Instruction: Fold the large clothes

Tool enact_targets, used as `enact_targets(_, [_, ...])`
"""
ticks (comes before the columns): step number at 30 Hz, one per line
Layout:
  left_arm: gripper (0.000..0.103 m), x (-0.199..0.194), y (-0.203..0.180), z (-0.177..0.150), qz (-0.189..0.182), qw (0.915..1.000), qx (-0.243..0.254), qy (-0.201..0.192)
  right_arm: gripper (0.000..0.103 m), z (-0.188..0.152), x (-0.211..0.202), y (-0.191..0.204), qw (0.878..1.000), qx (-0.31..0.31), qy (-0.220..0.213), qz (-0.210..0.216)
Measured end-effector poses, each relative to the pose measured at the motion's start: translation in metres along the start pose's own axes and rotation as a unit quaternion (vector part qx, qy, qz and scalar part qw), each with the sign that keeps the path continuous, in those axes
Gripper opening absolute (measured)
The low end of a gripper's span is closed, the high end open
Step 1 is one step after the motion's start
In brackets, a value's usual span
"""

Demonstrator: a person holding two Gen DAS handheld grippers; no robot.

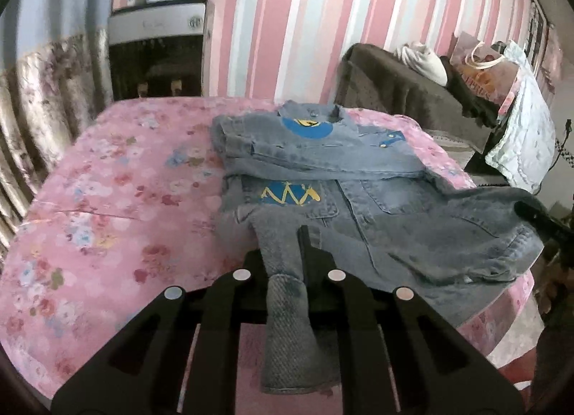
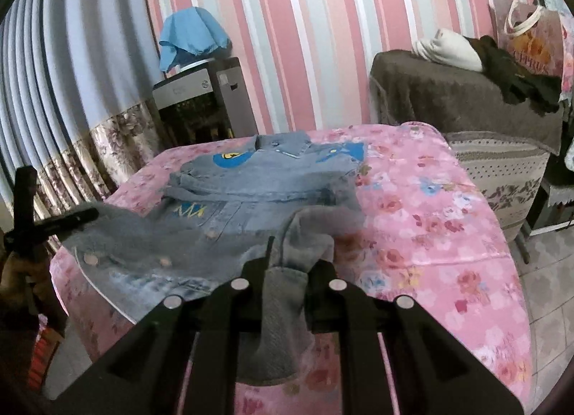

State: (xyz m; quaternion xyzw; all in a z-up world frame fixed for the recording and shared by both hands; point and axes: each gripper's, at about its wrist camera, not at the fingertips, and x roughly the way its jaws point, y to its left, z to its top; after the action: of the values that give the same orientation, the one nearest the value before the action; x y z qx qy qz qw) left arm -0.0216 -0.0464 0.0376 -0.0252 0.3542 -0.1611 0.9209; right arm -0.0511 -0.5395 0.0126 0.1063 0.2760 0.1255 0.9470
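Observation:
A blue denim jacket with blue and yellow patches lies partly folded on a table under a pink floral cloth. My left gripper is shut on the jacket's near hem, and a strip of denim hangs down between its fingers. One finger of the right gripper shows at the jacket's right corner. In the right wrist view the jacket lies ahead. My right gripper is shut on the other hem corner, lifted off the cloth. The left gripper's finger shows at far left.
A dark cabinet topped with a blue cloth stands behind the table by a floral curtain. A brown-covered sofa with white and dark clothes and a gift bag is at the back right. Tiled floor lies right of the table.

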Motion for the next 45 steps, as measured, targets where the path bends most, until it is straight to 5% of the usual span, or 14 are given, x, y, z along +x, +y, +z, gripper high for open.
enact_targets(6, [0.012,0.038,0.009,0.054,-0.016,0.9999,-0.002,0.004,0.012,0.062,0.039,-0.007,1.0,0.009,-0.016,0.004])
enact_targets(14, [0.014,0.163,0.028,0.22,0.035,0.9994,-0.004,0.007,0.012,0.21,0.196,-0.033,0.998,-0.007,0.017,-0.055])
enact_targets(16, [0.021,0.209,0.039,0.254,0.048,0.9983,-0.009,0.031,0.016,0.231,0.25,-0.052,0.996,0.014,0.041,-0.073])
enact_targets(17, [0.03,0.233,0.046,0.266,0.05,0.9975,-0.018,0.047,0.027,0.234,0.269,-0.059,0.995,0.026,0.057,-0.074])
enact_targets(18, [0.068,0.255,0.056,0.273,0.044,0.996,-0.039,0.067,0.046,0.234,0.292,-0.069,0.993,0.046,0.079,-0.075])
enact_targets(20, [0.098,0.291,0.08,0.275,0.057,0.9879,-0.094,0.109,0.071,0.229,0.316,-0.081,0.988,0.069,0.09,-0.1])
enact_targets(21, [0.098,0.296,0.089,0.275,0.064,0.9861,-0.108,0.11,0.079,0.227,0.318,-0.083,0.989,0.072,0.084,-0.098])
enact_targets(26, [0.1,0.273,0.102,0.261,0.066,0.9914,-0.086,0.073,0.082,0.221,0.299,-0.078,0.995,0.046,0.044,-0.082])
enact_targets(31, [0.1,0.253,0.049,0.23,0.049,0.9962,0.026,0.068,0.085,0.202,0.294,-0.04,0.995,-0.014,0.085,-0.043])
enact_targets(35, [0.1,0.275,0.01,0.216,0.033,0.993,0.052,0.101,0.089,0.18,0.312,-0.006,0.993,-0.016,0.113,-0.004])
enact_targets(39, [0.1,0.306,0.012,0.215,0.077,0.99,0.032,0.114,0.093,0.166,0.346,0.016,0.99,-0.05,0.135,-0.016])
enact_targets(41, [0.1,0.328,0.032,0.215,0.116,0.9843,-0.001,0.133,0.093,0.157,0.373,0.007,0.983,-0.059,0.161,-0.063])
enact_targets(45, [0.099,0.35,0.07,0.204,0.155,0.9755,-0.051,0.147,0.094,0.158,0.395,-0.037,0.979,0.02,0.19,-0.076])
